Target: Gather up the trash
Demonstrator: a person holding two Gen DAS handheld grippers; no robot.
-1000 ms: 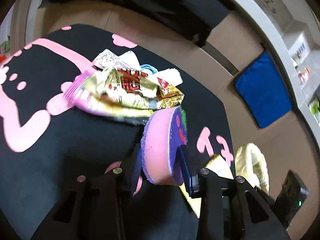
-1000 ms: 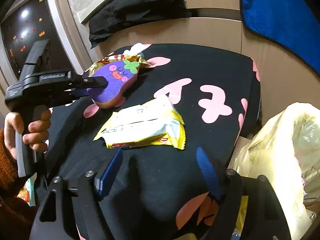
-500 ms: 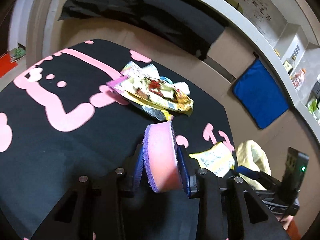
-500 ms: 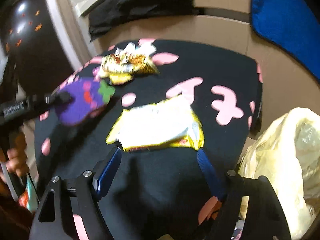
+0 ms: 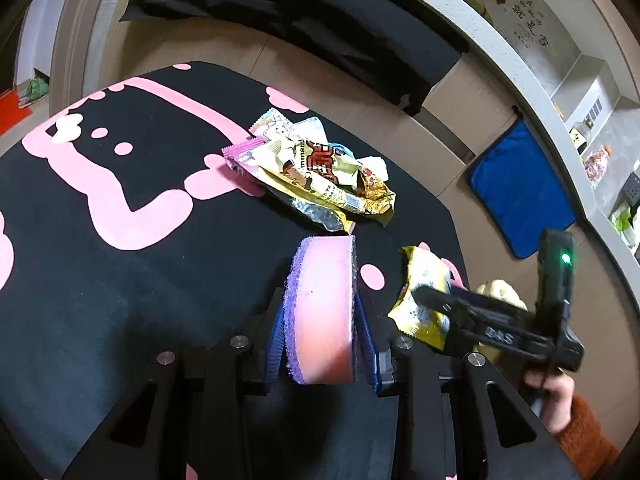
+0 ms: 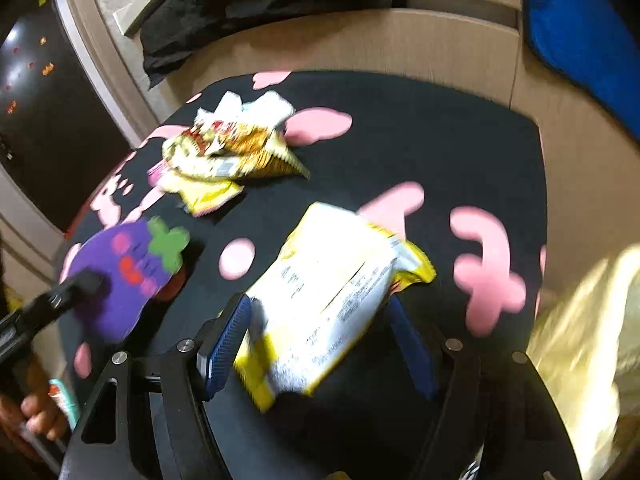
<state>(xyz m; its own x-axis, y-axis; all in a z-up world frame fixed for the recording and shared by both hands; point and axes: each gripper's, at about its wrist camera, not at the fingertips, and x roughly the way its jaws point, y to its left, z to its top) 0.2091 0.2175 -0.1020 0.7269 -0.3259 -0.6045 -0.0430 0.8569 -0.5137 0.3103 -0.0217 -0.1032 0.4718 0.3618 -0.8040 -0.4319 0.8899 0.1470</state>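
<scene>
My left gripper (image 5: 321,334) is shut on a pink sponge with a purple eggplant face (image 5: 324,280), held on edge above the black tablecloth. The right wrist view shows that sponge (image 6: 128,276) at the left. A heap of crumpled snack wrappers (image 5: 316,176) lies beyond it on the cloth. My right gripper (image 6: 320,340) straddles a yellow and white snack packet (image 6: 340,280). Its jaws are closing, with the packet between the blue pads (image 6: 224,344). From the left wrist view the right gripper (image 5: 440,300) reaches in over the packet (image 5: 420,280).
The table wears a black cloth with pink shapes (image 5: 120,280). A yellow plastic bag (image 6: 588,340) hangs off its right edge. A blue cloth (image 5: 520,196) hangs on the cabinet behind, and a black cloth (image 5: 300,20) lies on the counter. A person's hand in an orange sleeve (image 5: 560,400) holds the right gripper.
My left gripper has pulled back from the wrapper heap with the sponge. My right gripper has moved forward over the yellow packet and its jaws have narrowed around it.
</scene>
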